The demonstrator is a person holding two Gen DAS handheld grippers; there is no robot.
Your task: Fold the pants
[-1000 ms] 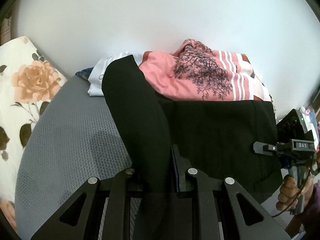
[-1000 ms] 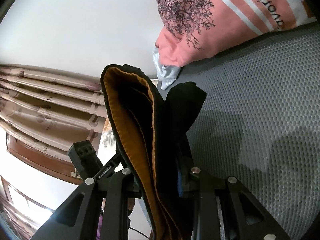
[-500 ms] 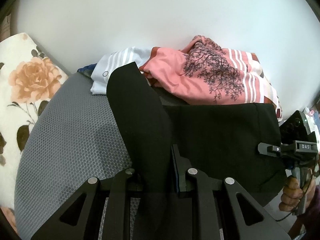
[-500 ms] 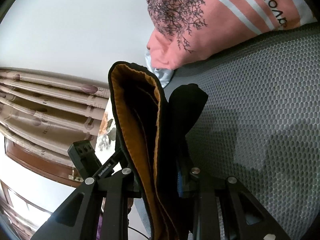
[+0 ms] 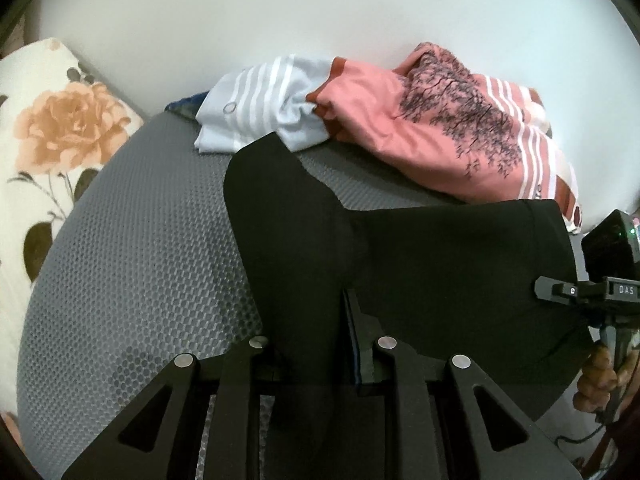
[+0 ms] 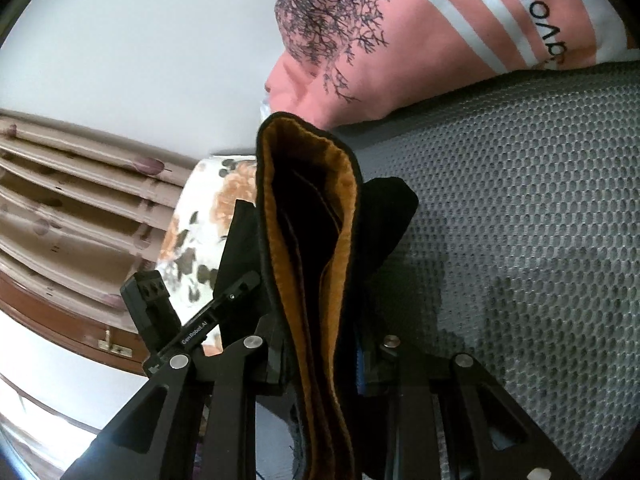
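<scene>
A plain white wall (image 5: pixel 320 20) fills the back of both views, evenly lit and bare. In front of it lies a grey honeycomb-mesh surface (image 5: pixel 132 264), with a cream cushion printed with orange roses (image 5: pixel 52 132) just beside its left edge. In the right wrist view, pleated beige curtains (image 6: pixel 72 200) hang above a brown wooden frame (image 6: pixel 60 316) with a small brass fitting (image 6: pixel 110 344).

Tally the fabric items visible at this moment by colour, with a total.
Black: 1, the pants, clamped in both the left gripper and the right gripper
Pink with white stripes: 1, the shirt
Pale blue with white stripes: 1, the crumpled garment
Cream floral: 1, the pillow
Grey mesh: 1, the mat
Total: 5
</scene>
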